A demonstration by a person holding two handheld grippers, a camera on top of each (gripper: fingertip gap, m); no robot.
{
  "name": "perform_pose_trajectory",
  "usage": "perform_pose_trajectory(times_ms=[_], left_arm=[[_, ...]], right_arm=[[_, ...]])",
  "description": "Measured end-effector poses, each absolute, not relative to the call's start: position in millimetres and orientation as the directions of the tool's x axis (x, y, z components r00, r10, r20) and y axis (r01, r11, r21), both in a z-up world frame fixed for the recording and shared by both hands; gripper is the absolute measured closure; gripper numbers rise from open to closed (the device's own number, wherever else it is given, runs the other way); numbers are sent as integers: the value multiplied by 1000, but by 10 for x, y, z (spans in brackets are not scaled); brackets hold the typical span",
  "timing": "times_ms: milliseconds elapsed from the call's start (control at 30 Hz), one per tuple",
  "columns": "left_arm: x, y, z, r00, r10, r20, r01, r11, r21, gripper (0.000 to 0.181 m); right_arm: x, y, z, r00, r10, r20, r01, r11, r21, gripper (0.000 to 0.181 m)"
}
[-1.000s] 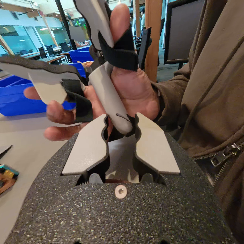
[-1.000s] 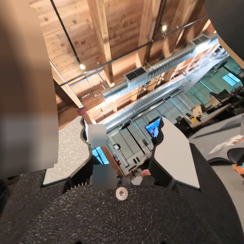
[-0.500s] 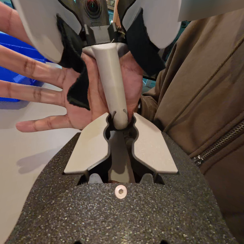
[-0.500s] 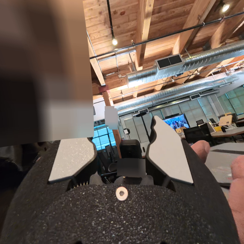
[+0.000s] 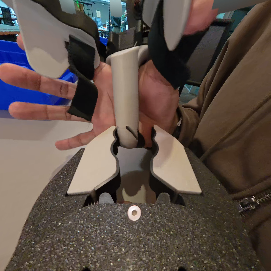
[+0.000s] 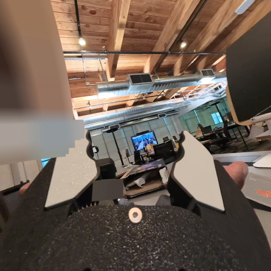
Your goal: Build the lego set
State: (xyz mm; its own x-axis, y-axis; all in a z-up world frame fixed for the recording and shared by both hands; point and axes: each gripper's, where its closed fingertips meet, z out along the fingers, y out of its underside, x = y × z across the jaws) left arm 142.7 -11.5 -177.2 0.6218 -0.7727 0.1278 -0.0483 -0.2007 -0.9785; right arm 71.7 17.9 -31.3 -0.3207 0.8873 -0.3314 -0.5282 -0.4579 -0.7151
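Observation:
No loose bricks show. An opened dark cardboard set box [image 6: 146, 168] lies on the table beyond my right gripper [image 6: 134, 139], which is open, empty and pointing up and out into the room. A clear bag with orange pieces [image 6: 261, 190] lies at its right. In the left wrist view my left gripper [image 5: 134, 132] is open. The end of the right gripper's grey handle [image 5: 126, 95] sits between its tips, against the left fingertip [image 5: 112, 132]. A person's open hand [image 5: 102, 110], strapped to that handle, is spread behind it.
A blue bin [image 5: 14, 90] stands on the pale table [image 5: 29, 161] at the left. A brown zipped jacket [image 5: 227, 117] fills the right. A black monitor back [image 6: 249, 73] hangs at the upper right of the right wrist view. There is about 15 cm between the tips of the two grippers.
The right gripper has tipped down from the ceiling toward the room and the table. The left gripper's jaws have spread a little around the handle's end. The hand's fingers have opened.

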Motion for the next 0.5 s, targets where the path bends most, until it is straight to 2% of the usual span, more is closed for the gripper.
perform_pose_trajectory(times_ms=[100, 233, 367, 500], left_arm=[[1432, -129, -1795, 617, -773, 150, -47, -227, -973, 135], [1364, -78, -1769, 660, -740, 128, -39, -204, -978, 129], [1117, -46, -1628, 756, -649, 82, -16, -144, -989, 130], [511, -34, -1347, 895, -446, 14, 9, -13, -1000, 131]], right_arm=[[682, 267, -383, -279, 874, -399, -514, -486, -706, 75], [734, 394, -389, -218, 885, -411, -586, -455, -671, 100], [813, 594, -398, 11, 956, -294, -621, -224, -751, 111], [896, 793, -353, 137, 973, -185, -576, -74, -814, 129]])
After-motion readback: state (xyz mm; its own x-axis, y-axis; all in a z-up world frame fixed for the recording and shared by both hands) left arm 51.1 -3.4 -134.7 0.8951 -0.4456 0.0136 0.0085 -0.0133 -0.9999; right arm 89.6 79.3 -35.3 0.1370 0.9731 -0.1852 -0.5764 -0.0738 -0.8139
